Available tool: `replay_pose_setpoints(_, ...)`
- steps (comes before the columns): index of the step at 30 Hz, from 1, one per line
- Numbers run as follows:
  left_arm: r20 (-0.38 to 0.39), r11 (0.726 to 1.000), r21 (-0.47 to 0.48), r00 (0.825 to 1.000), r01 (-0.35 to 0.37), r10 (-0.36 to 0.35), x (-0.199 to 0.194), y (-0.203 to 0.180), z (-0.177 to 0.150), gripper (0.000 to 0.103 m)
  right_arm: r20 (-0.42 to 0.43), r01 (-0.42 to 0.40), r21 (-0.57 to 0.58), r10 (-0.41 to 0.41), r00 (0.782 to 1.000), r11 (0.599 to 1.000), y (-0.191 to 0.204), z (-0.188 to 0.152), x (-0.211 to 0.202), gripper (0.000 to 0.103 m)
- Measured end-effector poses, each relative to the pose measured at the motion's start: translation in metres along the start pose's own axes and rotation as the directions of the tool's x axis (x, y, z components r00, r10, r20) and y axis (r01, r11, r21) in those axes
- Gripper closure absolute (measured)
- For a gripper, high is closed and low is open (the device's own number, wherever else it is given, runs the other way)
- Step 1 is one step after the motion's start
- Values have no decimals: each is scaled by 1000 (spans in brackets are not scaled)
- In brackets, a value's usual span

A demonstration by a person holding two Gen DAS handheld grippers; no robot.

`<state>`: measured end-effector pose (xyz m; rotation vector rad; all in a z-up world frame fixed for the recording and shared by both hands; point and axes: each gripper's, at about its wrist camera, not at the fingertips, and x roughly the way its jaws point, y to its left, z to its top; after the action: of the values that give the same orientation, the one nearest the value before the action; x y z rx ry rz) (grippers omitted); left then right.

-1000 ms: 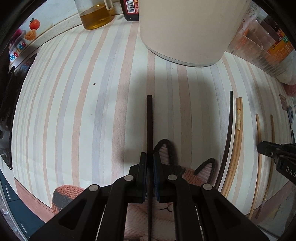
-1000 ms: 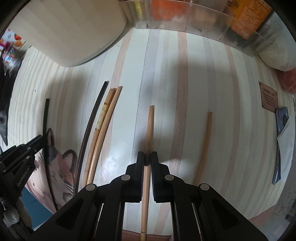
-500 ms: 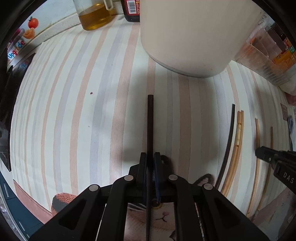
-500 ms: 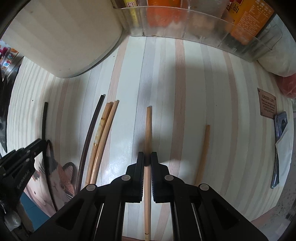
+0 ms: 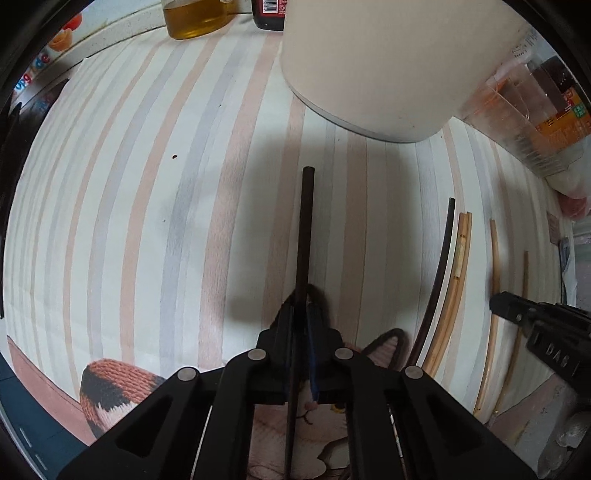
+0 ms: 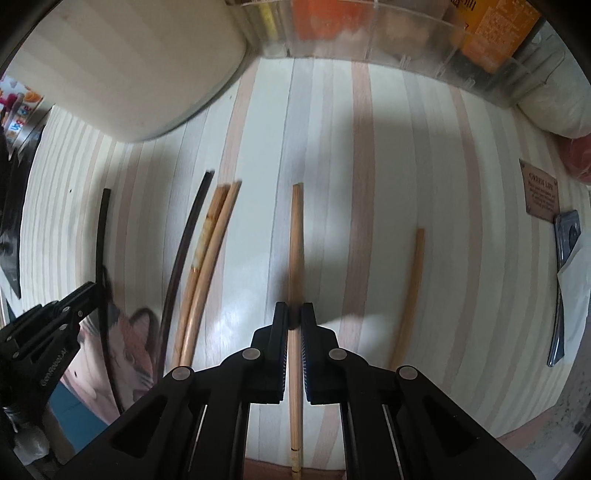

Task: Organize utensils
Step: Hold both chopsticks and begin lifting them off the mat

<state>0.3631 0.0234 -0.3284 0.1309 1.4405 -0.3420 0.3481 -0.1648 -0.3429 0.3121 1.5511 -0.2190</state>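
My left gripper (image 5: 301,308) is shut on a black chopstick (image 5: 304,236) and holds it pointing forward above the striped cloth (image 5: 147,221). It also shows at the left of the right wrist view (image 6: 100,236). My right gripper (image 6: 294,312) is shut on a light wooden chopstick (image 6: 295,240). On the cloth lie another black chopstick (image 6: 186,251), a pair of pale bamboo chopsticks (image 6: 208,251) side by side, and a single brown chopstick (image 6: 410,291) at the right.
A large cream container (image 5: 388,62) stands ahead. A clear plastic organizer (image 6: 388,33) with packets lines the back right. A jar of yellow liquid (image 5: 195,18) stands far back. A cat-print mat (image 6: 122,343) lies at the near edge.
Both grippers have kept their chopsticks and lifted them slightly. The left gripper moved forward toward the cream container, then settled back a little. The loose chopsticks have not moved.
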Motion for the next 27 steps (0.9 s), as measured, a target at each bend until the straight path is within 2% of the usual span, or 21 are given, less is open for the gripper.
replay_pose_setpoints(5, 10, 997, 70, 999, -39, 38, 0, -9, 1, 97, -30, 27, -78, -30, 999, 997, 9, -2, 5, 96)
replay_pose_setpoints(9, 18, 996, 69, 998, -55, 54, 1, -17, -1, 97, -43, 34, -92, -38, 998, 995, 3, -1, 8, 95)
replay_pose_setpoints(10, 19, 996, 70, 998, -56, 55, 0, -14, -1, 97, -41, 37, -96, -41, 998, 995, 7, 12, 13, 95)
replay_pose_setpoints(19, 25, 994, 79, 997, -71, 70, 4, -19, -4, 98, -41, 43, -103, -48, 998, 994, 9, 11, 11, 95)
replay_pose_setpoints(24, 53, 995, 66, 996, -79, 76, 0, -21, -9, 99, -9, 57, -106, -58, 998, 993, 11, 8, 4, 96)
replay_pose_setpoints(27, 92, 996, 72, 995, -54, 47, -21, -23, -14, 99, 30, 2, -78, 0, 1000, 997, 2, -4, -3, 96)
